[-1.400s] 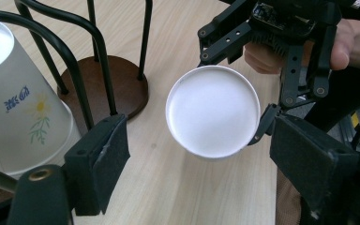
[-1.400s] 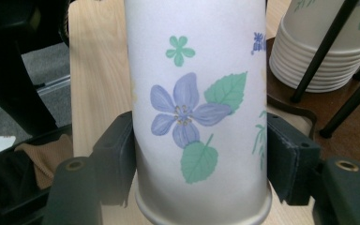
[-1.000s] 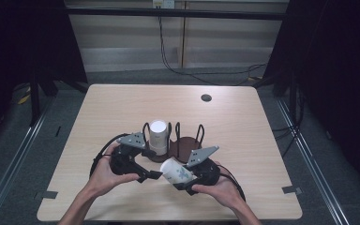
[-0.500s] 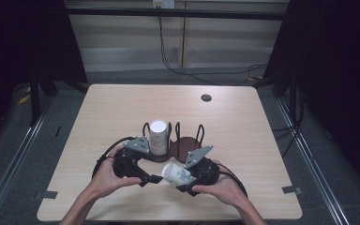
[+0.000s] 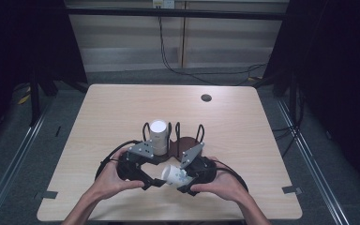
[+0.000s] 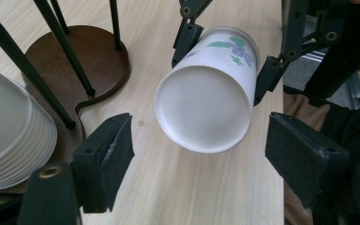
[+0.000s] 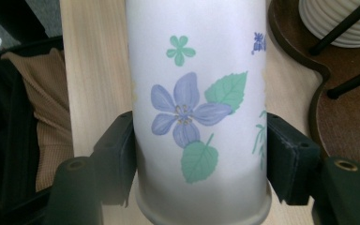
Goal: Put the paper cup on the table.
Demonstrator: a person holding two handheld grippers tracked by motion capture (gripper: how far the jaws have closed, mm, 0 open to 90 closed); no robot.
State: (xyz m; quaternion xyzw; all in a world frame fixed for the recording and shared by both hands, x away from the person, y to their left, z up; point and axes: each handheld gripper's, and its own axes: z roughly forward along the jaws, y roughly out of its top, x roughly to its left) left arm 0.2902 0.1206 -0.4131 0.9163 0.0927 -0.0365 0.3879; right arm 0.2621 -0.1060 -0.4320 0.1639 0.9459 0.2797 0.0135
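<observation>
A white paper cup (image 7: 197, 108) printed with blue flowers and green leaves lies sideways above the table, and my right gripper (image 7: 199, 159) is shut on its body. From above, the cup (image 5: 174, 175) sits between both hands, near the table's front edge. Its base (image 6: 206, 93) faces my left gripper (image 6: 201, 154), whose jaws have just been closing. They stand on either side of the base, and the pads (image 6: 110, 150) do not touch it. The right gripper's fingers (image 6: 267, 77) clamp the cup farther back.
A brown wooden cup holder (image 5: 183, 142) with black wire uprights stands mid-table, just behind the hands. It carries a stack of white cups (image 5: 158, 136), which is close to the left jaw (image 6: 9, 136). A small dark round disc (image 5: 206, 98) lies at the far right.
My left gripper has edged right, towards the cup's base. The right gripper and the cup have barely shifted.
</observation>
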